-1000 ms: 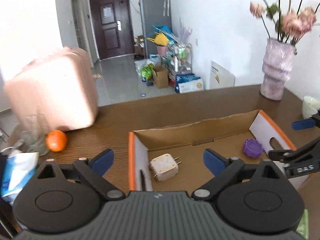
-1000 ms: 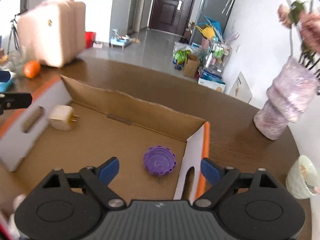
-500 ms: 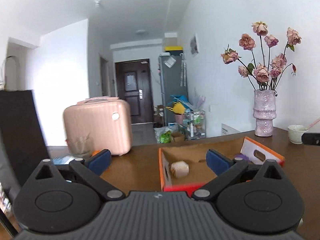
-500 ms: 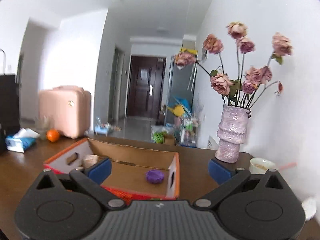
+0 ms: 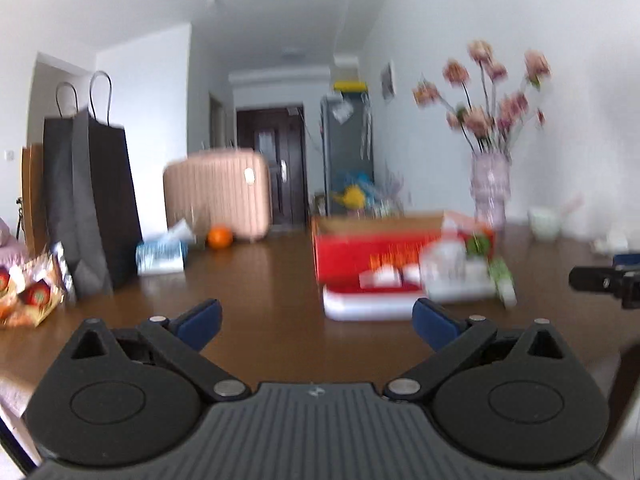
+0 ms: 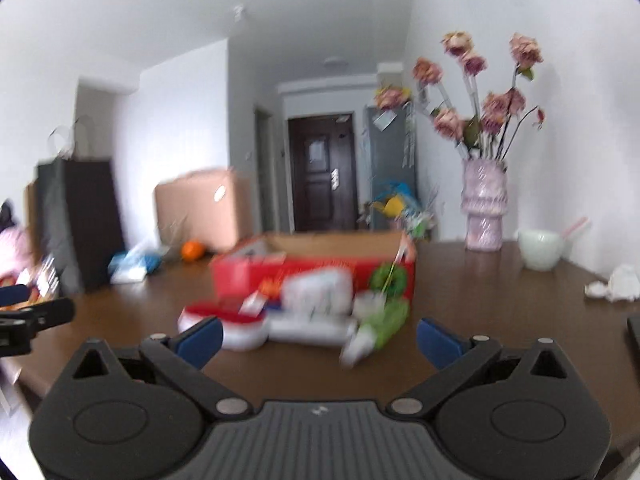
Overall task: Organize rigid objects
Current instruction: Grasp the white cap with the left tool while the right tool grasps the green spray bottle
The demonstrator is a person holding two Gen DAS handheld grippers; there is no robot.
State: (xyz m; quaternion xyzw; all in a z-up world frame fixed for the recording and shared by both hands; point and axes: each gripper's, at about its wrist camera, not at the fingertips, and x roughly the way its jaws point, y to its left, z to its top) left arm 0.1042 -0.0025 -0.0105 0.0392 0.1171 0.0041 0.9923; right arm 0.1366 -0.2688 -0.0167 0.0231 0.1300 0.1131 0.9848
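Both grippers, left [image 5: 316, 320] and right [image 6: 318, 334], are gaping empty, backing off the cardboard box [image 6: 316, 260] toward unsorted clutter [image 6: 312, 312].

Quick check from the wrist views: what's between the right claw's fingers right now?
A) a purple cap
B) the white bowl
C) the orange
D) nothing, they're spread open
D: the right claw stands spread wide with only bare table showing between its blue pads; the orange and white bowl sit far off.
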